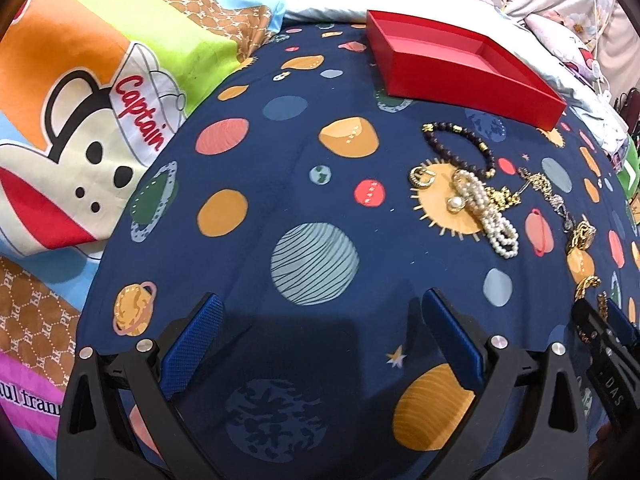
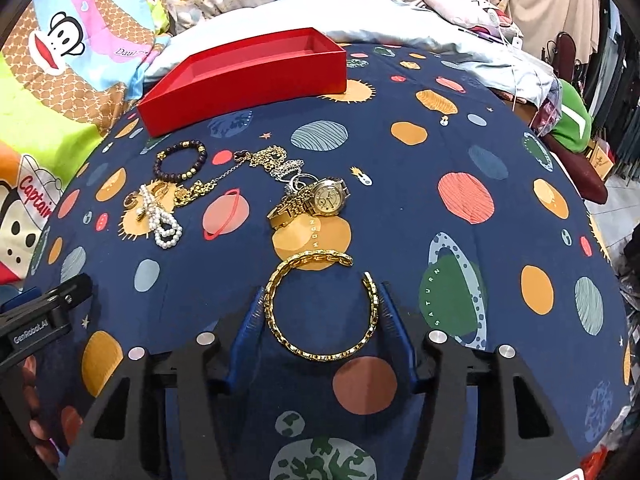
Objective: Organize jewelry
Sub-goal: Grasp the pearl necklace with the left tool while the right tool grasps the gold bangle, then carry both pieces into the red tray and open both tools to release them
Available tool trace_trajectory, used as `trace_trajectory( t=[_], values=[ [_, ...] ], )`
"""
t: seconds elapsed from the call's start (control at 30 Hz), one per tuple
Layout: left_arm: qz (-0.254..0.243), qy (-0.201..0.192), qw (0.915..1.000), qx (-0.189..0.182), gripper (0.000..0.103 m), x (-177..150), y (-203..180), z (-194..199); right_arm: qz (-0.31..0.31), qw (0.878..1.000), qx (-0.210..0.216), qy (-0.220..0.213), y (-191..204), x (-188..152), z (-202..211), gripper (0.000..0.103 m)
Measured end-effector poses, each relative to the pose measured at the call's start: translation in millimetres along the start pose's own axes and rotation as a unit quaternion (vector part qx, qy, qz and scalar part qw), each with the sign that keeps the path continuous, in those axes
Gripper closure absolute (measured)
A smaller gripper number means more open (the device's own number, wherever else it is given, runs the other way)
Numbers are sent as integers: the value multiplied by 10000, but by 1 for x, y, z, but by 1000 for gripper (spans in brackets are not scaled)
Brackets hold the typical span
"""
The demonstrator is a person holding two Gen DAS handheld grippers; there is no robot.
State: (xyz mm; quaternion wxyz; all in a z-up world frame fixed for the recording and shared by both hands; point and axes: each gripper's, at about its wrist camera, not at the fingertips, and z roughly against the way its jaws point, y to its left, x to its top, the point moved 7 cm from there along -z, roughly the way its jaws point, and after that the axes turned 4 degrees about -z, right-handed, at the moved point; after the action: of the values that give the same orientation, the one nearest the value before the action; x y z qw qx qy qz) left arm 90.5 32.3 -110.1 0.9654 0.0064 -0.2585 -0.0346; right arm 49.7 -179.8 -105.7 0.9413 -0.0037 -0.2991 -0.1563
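An open red box (image 2: 240, 80) stands at the far side of the planet-print sheet; it also shows in the left wrist view (image 1: 460, 68). A gold chain bracelet (image 2: 320, 312) lies on the sheet between the blue pads of my right gripper (image 2: 320, 300), whose pads touch its two sides. Farther off lie a gold watch (image 2: 320, 200), a dark bead bracelet (image 2: 180, 162), a pearl strand (image 2: 160, 220) and gold chains (image 2: 268, 160). My left gripper (image 1: 324, 308) is open and empty over bare sheet, left of the pearl strand (image 1: 488, 208) and bead bracelet (image 1: 460, 140).
A cartoon-monkey quilt (image 1: 80, 120) lies to the left. White and floral pillows (image 2: 360, 4) are behind the box. Green cloth and clutter (image 2: 572, 120) sit at the right edge of the bed.
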Motion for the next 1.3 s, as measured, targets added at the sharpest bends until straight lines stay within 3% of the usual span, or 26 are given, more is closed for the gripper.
trace_trajectory(
  t=[0.4,0.53,0.63,0.8,0.97,1.07,1.3],
  values=[
    [4,-70,9985,-542,6,40,-63,-9,-204,9996,181,37,-12,6,1,47],
    [9,128,9981,-594,18,47,-78,-27,-249,9994,220,69,-17,7,-1,47],
    [-55,66,9990,-446,20,50,-79,-31,-256,9994,227,71,-18,9,-2,47],
    [-303,-91,9992,-228,44,48,-73,-29,-240,9993,270,71,-17,10,-3,47],
    [-240,-122,9990,-352,86,45,-56,-22,-193,9993,308,74,-13,10,-3,47],
    [-144,-73,9983,-562,86,42,-48,-20,-176,9992,349,79,-10,8,-1,47],
    [-163,-178,9975,-666,86,35,-36,-1,-58,9990,429,-73,-1,10,15,47]
  ],
)
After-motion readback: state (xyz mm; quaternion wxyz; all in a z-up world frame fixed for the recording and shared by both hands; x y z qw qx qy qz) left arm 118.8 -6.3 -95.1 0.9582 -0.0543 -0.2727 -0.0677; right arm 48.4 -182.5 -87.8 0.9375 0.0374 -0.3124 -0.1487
